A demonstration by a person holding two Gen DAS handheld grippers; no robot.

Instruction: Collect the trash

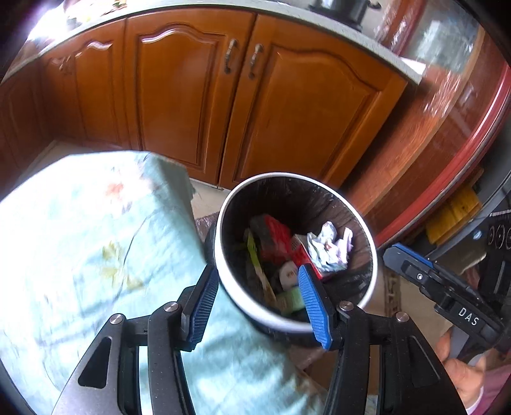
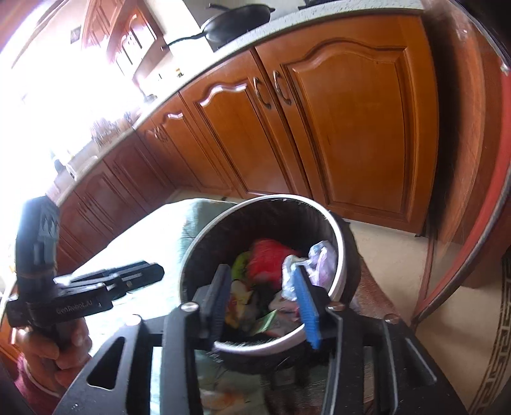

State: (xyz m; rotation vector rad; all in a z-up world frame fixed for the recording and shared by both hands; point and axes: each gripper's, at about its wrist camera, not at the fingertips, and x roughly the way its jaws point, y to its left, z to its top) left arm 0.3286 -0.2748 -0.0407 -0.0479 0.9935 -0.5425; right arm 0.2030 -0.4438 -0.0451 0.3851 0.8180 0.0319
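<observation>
Bin (image 1: 238, 289) beside cloth-covered table (image 1: 80, 242)

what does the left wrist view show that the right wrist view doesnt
Only the left wrist view: the right gripper from the side, marked DAS, and yellow items low by the red-framed unit.

Only the right wrist view: a black pan on the counter, the bright window side, and the left gripper held over the table.

Both: the bin with a black liner, full of trash, a crumpled white wrapper in it, the pale green tablecloth, and orange cabinet doors. Each view's own jaws stand open above the bin.
</observation>
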